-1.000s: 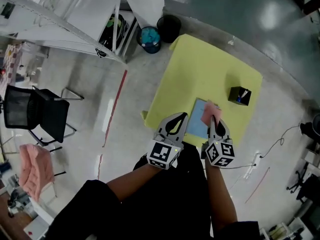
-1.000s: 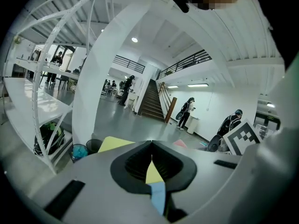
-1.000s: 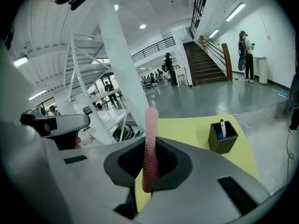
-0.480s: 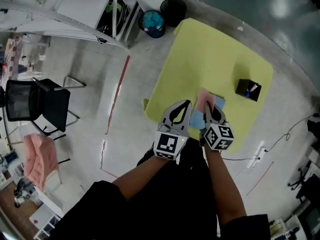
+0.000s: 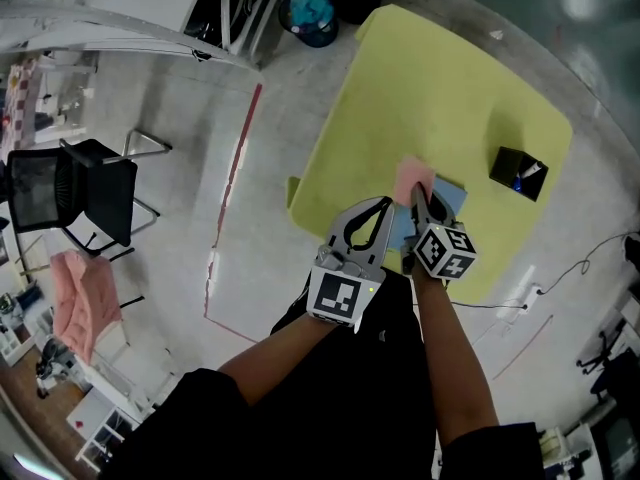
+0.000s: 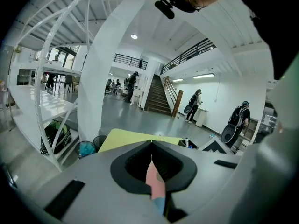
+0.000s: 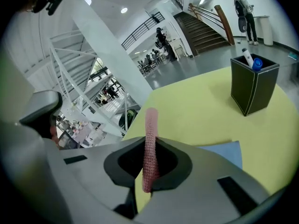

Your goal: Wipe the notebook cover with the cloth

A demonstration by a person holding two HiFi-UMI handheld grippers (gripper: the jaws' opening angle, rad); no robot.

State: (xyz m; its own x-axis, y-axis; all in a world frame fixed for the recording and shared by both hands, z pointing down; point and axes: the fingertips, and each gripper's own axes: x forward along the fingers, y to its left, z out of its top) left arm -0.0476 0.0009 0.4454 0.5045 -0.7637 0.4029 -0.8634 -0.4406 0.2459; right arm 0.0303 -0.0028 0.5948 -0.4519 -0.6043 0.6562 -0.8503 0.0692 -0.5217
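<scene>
A light blue notebook point(image 5: 450, 196) lies on the yellow table point(image 5: 430, 78) near its front edge. My right gripper point(image 5: 418, 198) is shut on a pink cloth point(image 5: 411, 178), which stands up between the jaws over the notebook's left part. In the right gripper view the cloth point(image 7: 150, 139) rises as a narrow strip, with the notebook point(image 7: 224, 152) low on the right. My left gripper point(image 5: 384, 206) hangs shut just left of the notebook and holds nothing. In the left gripper view its tips point(image 6: 152, 146) meet, and pink and blue show beyond them.
A black pen holder point(image 5: 518, 173) stands on the table's right side, far right in the right gripper view point(image 7: 252, 87). Two bins point(image 5: 308, 13) sit on the floor beyond the table. White shelving point(image 5: 130, 8) and a black chair point(image 5: 70, 193) stand to the left.
My right gripper has carried the pink cloth leftward across the notebook, so more blue now shows to its right. The left gripper has stayed shut beside it.
</scene>
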